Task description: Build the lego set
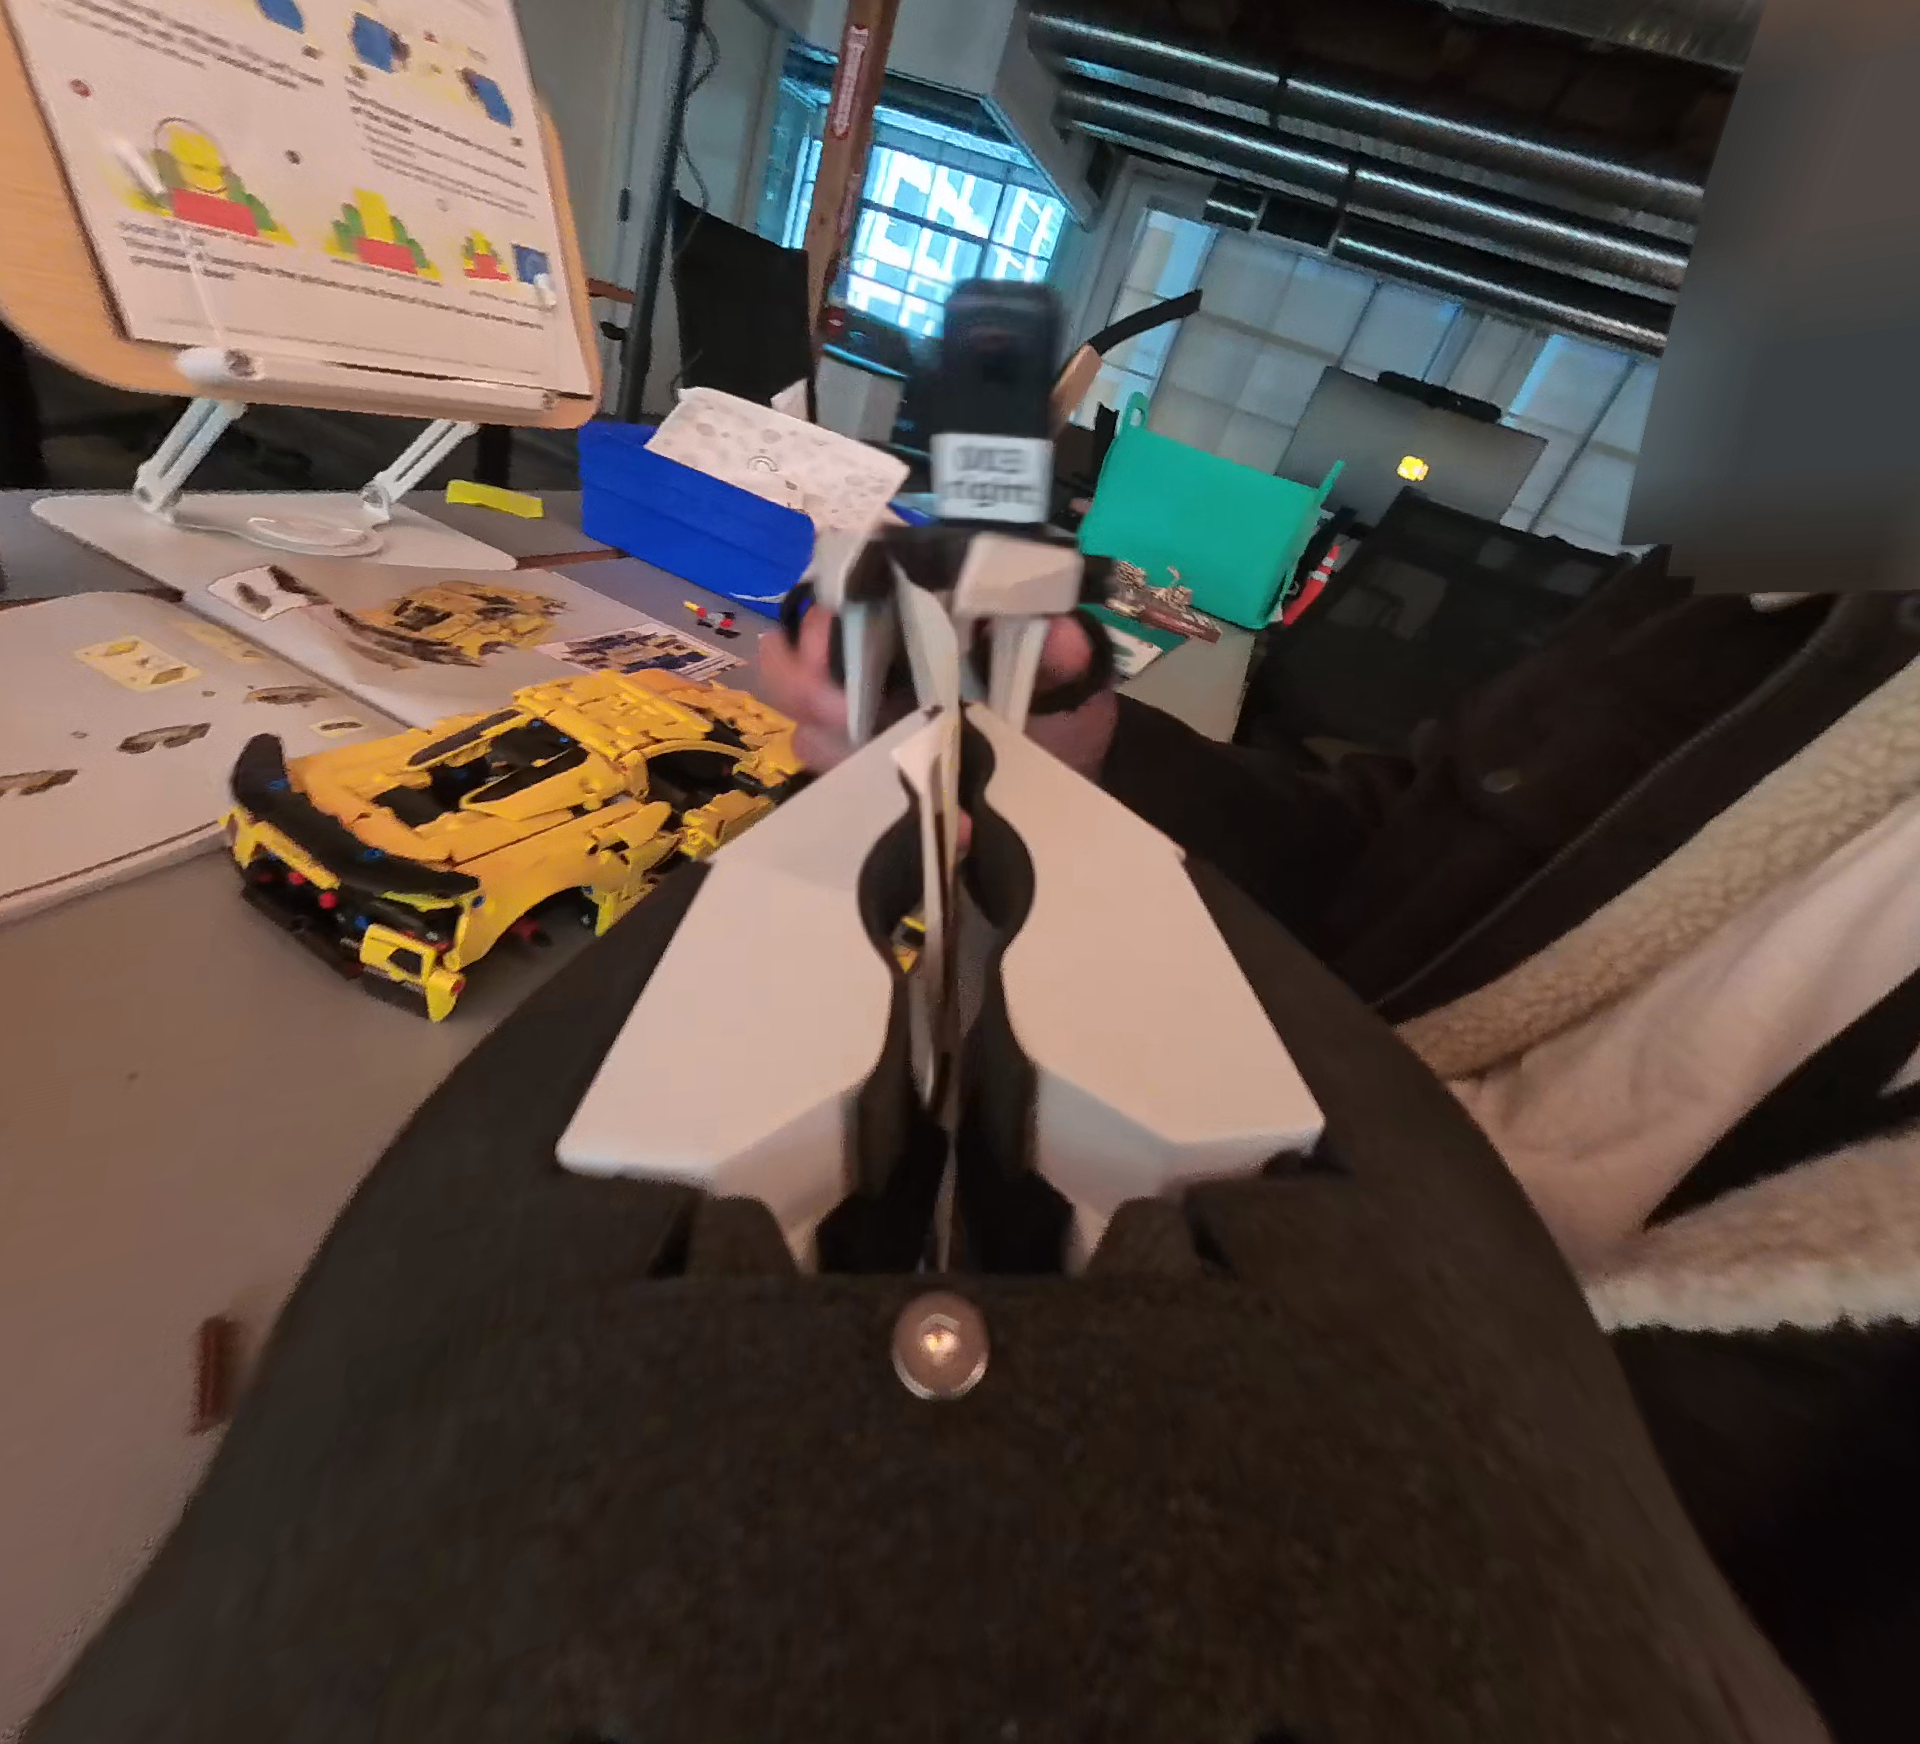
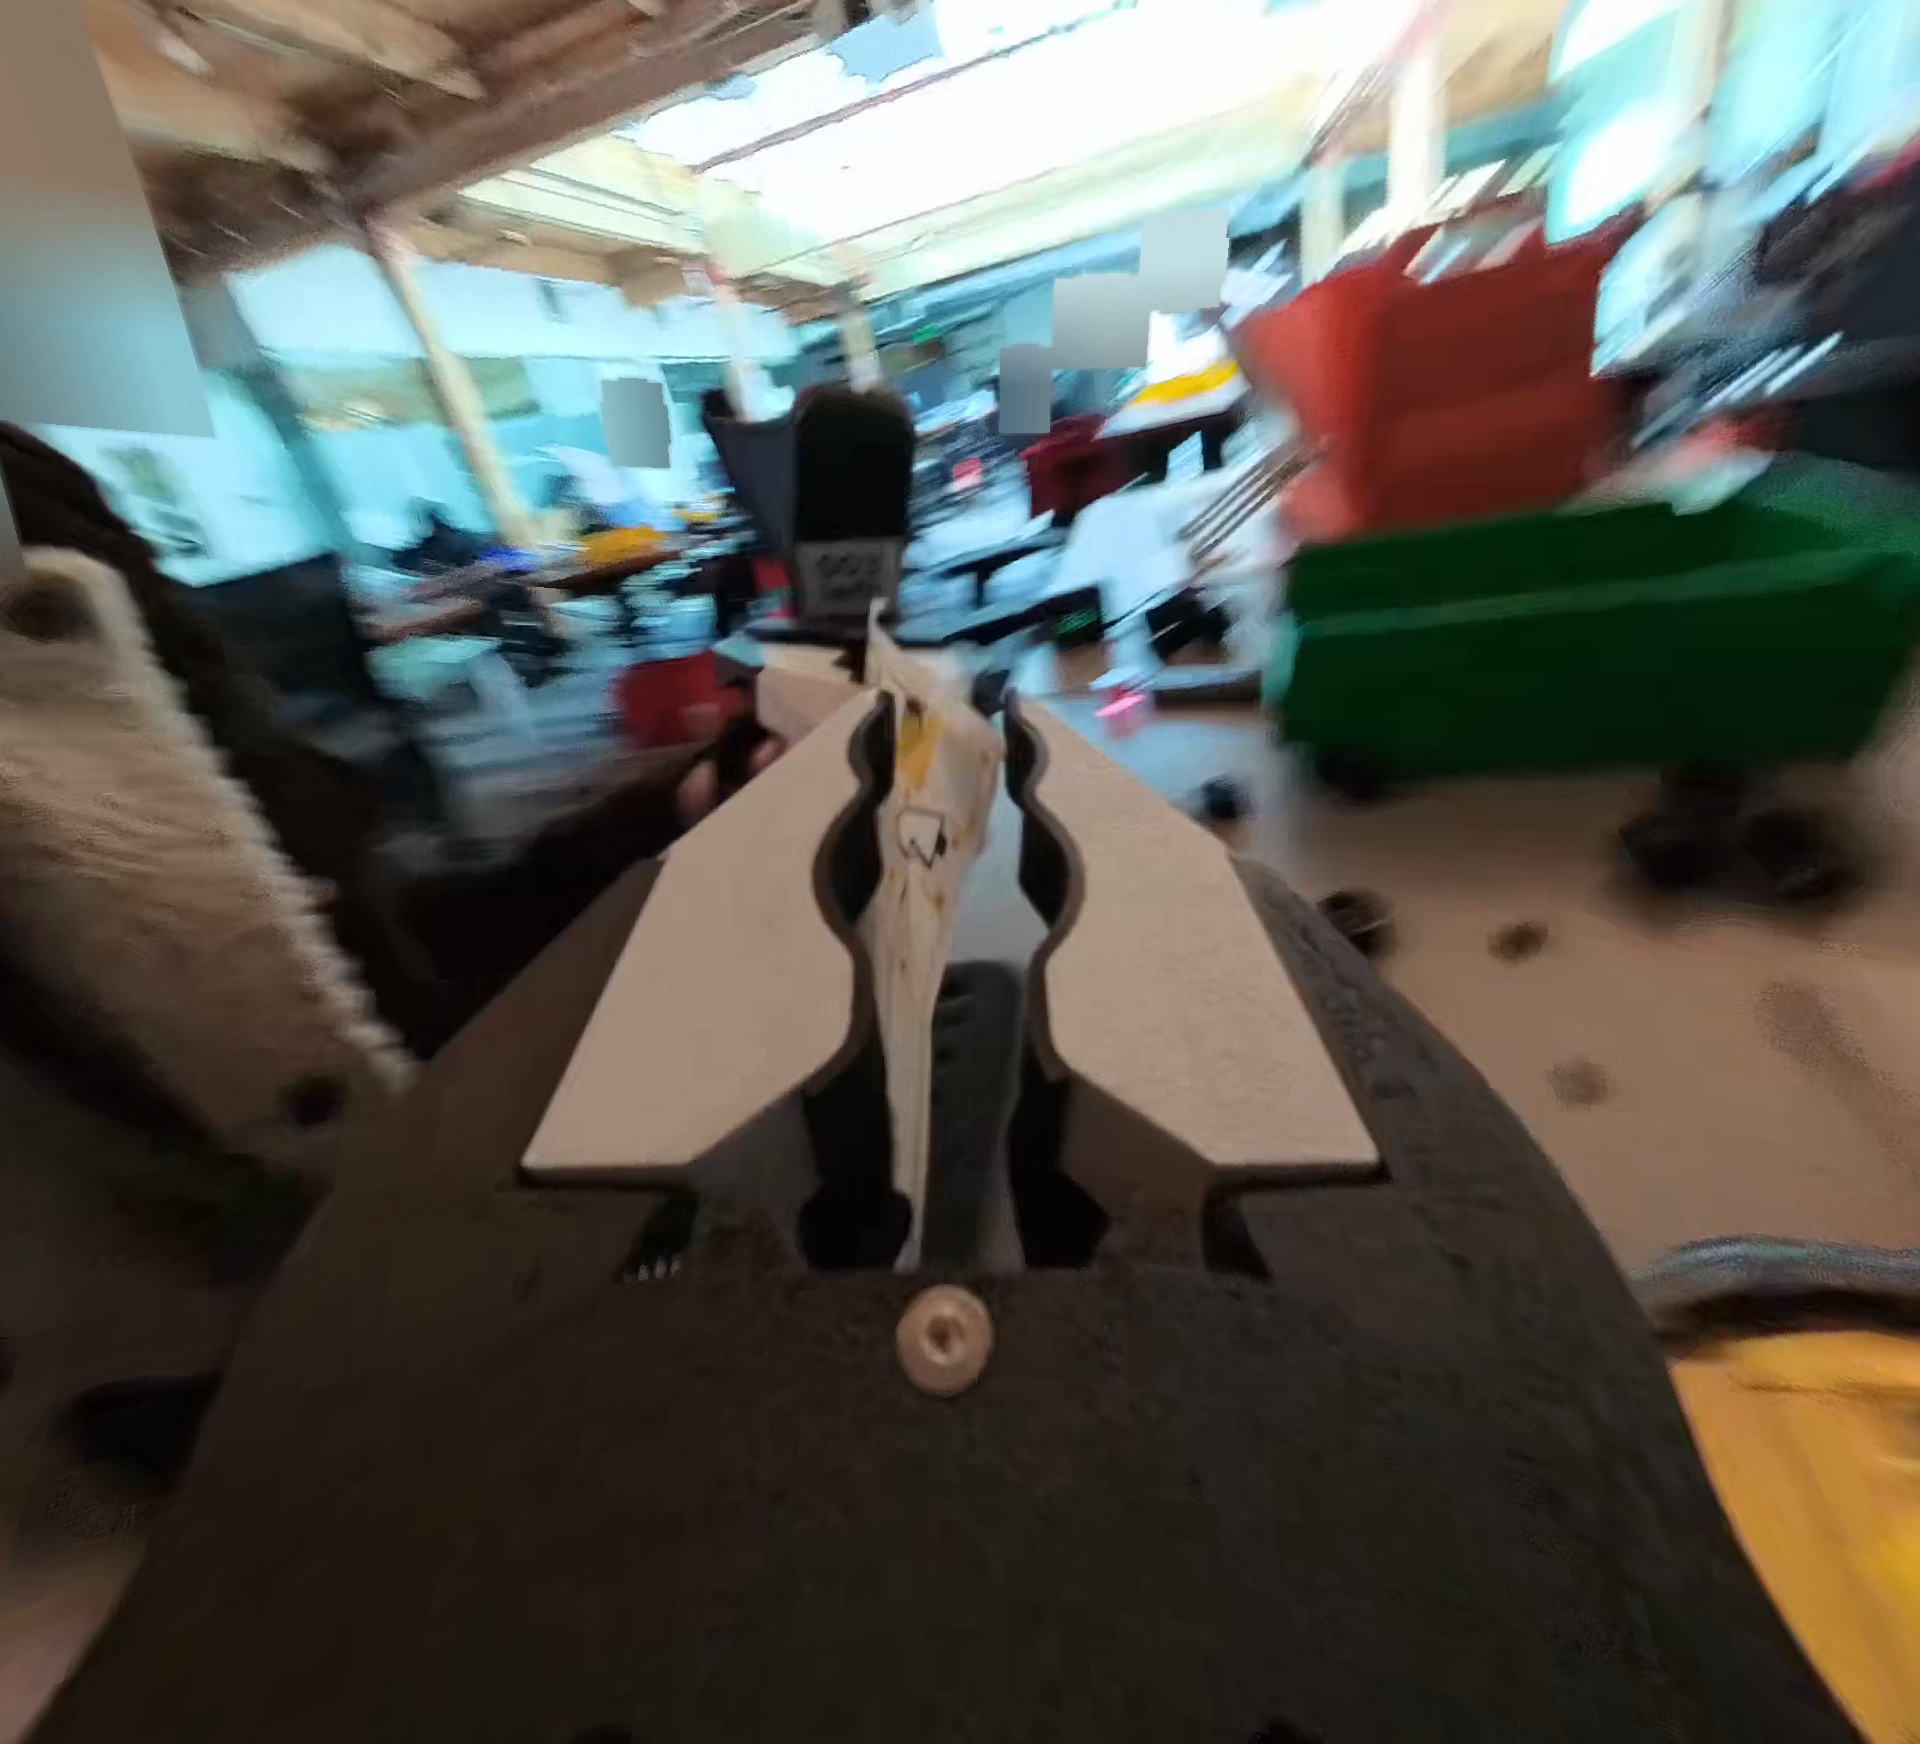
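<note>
My left gripper (image 1: 940, 723) is shut on a thin white sticker sheet (image 1: 932, 873), which stands on edge between its fingers and runs forward. My right gripper (image 2: 948, 702) faces it tip to tip. The same sheet (image 2: 920, 853), with yellow and black prints, stands between the right fingers (image 2: 748, 946), and a gap shows between the sheet and the right-hand pad, so this gripper is open. In the left wrist view the right gripper's fingers (image 1: 1013, 655) straddle the sheet without pressing it. The yellow lego car (image 1: 499, 821) sits on the grey table (image 1: 156, 1123) to the left.
An open instruction booklet (image 1: 125, 718) lies behind the car, and a printed sheet on a stand (image 1: 281, 84) rises at the far left. A blue bin (image 1: 686, 510), a green bin (image 1: 1195, 520) and small loose pieces (image 1: 712, 619) are at the back. A person's jacket (image 1: 1558, 863) fills the right. Both grippers' tips are close together, under 4 cm apart.
</note>
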Tool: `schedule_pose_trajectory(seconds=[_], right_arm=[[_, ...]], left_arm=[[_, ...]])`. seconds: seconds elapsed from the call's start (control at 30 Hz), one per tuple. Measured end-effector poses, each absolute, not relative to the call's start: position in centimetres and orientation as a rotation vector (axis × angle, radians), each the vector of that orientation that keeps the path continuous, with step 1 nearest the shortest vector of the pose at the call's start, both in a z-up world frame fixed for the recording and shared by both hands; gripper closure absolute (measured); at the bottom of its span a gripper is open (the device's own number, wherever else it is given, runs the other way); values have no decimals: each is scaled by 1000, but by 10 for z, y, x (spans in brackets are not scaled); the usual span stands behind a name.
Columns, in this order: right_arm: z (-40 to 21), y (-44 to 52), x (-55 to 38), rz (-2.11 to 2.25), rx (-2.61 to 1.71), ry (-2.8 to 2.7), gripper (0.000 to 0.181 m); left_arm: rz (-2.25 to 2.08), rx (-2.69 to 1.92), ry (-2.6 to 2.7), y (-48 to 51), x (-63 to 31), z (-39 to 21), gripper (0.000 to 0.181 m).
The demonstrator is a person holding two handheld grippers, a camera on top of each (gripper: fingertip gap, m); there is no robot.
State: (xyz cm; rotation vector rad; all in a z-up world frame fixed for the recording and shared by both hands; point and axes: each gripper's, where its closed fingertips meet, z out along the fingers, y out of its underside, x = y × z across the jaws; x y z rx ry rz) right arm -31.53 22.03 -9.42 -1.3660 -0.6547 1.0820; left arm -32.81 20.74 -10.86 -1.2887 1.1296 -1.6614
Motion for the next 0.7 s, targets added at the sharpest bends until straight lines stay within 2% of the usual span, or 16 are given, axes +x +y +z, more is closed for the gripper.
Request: schedule_pose_trajectory(seconds=[0.03,0.1,0.2,0.27,0.6,0.7], right_arm=[[-82,219,-308,919,-1289,-658,156],[-62,195,-309,731,-1181,-752,158],[-79,180,-337,646,-1276,-962,130],[-103,190,-344,598,-1347,-1006,122],[-94,164,-354,1219,-1339,-913,146],[-95,162,-353,1365,-1372,-878,161]], left_arm=[[-1670,-1298,1106,211,-329,-108,181],[-1687,-1291,1073,216,-333,-105,181],[-1711,-1242,1108,208,-335,-100,181],[-1723,-1174,1151,197,-336,-94,181],[-1721,-1017,1327,165,-339,-91,181],[-1731,-975,1354,158,-341,-91,181]])
